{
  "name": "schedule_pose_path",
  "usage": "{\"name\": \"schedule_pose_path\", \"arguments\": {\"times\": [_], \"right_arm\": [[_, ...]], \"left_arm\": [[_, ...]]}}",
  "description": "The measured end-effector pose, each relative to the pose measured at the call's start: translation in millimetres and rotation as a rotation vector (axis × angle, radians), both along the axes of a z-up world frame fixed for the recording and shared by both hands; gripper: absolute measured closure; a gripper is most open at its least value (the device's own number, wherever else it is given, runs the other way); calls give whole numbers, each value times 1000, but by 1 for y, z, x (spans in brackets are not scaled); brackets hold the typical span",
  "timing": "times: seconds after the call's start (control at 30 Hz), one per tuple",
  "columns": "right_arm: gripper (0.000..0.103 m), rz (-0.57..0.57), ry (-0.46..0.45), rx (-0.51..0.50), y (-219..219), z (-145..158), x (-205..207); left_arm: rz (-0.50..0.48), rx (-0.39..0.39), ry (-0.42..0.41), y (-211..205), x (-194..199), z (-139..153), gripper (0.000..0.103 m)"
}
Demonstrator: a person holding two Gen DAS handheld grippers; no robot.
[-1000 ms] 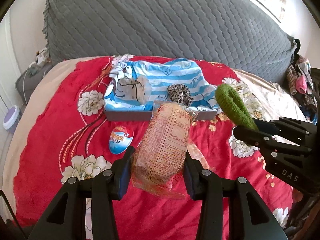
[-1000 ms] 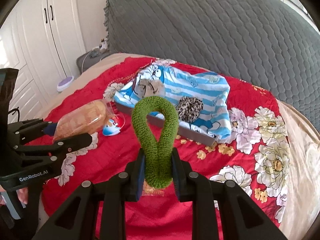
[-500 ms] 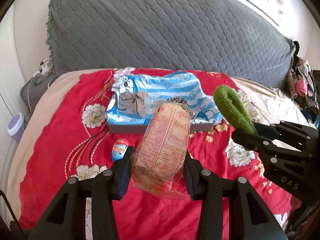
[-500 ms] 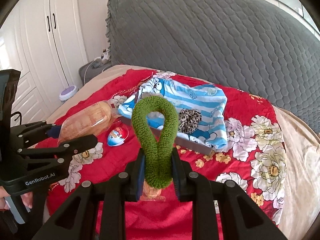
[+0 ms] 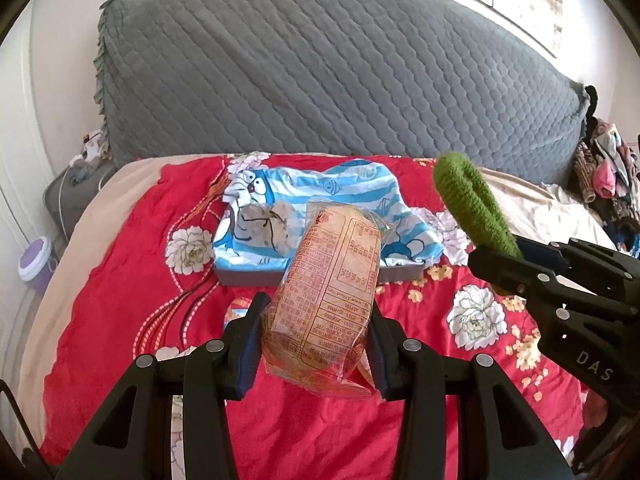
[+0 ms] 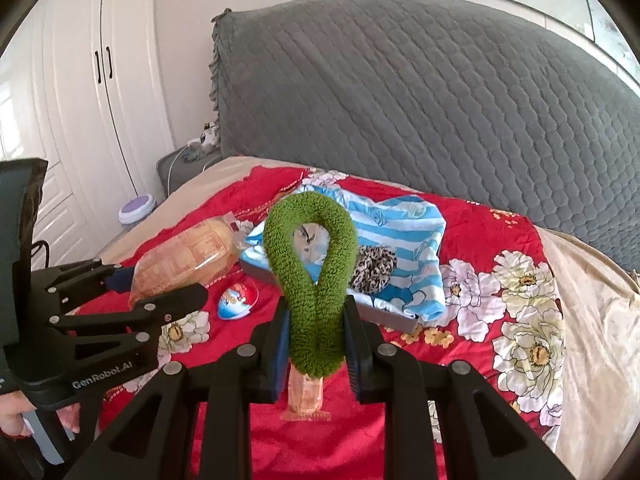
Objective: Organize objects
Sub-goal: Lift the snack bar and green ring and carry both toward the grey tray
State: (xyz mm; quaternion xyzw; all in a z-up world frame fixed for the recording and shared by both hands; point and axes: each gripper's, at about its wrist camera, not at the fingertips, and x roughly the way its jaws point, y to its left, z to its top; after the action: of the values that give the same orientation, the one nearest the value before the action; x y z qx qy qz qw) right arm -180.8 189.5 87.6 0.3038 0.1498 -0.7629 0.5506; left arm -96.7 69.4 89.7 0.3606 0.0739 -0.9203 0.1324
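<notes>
My left gripper (image 5: 316,336) is shut on a wrapped loaf of bread (image 5: 328,296), held above the red flowered bedspread (image 5: 120,280); the same bread (image 6: 184,256) shows at the left of the right wrist view. My right gripper (image 6: 316,344) is shut on a green fuzzy scrunchie (image 6: 316,280), whose loop stands up between the pads; the scrunchie (image 5: 472,204) also appears at the right of the left wrist view. Ahead lies a grey tray (image 5: 248,276) draped with a blue striped cartoon cloth (image 5: 352,184). A leopard scrunchie (image 6: 372,268) rests on it.
A toy egg (image 6: 238,300) lies on the bedspread before the tray. A small wrapped snack (image 6: 306,396) lies under the right gripper. A grey quilted headboard (image 5: 320,80) rises behind. White wardrobe doors (image 6: 80,80) and a purple-lidded tub (image 6: 136,210) stand left; clothes (image 5: 604,176) are piled right.
Both grippers have risen with the bread and the green scrunchie still held. The tray and toy egg sit lower in the views, and the egg is now mostly hidden behind the left finger.
</notes>
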Motion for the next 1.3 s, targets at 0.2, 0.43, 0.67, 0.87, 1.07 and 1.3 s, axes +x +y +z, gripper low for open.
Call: {"name": "schedule_pose_path", "arguments": {"times": [0.2,0.43,0.67,0.87,1.07,1.3], "right_arm": [[79,-25,10,-42,-1,11,-3],[79,-53,17,-85,1,22,-7],[79,-80,10,-112,3,28,-12],[79,-92,15,-114,0,29,-16],[79,-87,19,-127,-11,29,-25],[79,-102,10,-107,-28,17,-39]], "left_arm": [[2,-20,13,-1,-8,6,57],[7,-22,18,-4,-16,8,57],[19,-13,23,-9,-26,7,57],[19,-6,24,-14,-37,7,57],[22,-3,29,-19,-49,2,57],[26,13,27,-30,-71,-9,57]]}}
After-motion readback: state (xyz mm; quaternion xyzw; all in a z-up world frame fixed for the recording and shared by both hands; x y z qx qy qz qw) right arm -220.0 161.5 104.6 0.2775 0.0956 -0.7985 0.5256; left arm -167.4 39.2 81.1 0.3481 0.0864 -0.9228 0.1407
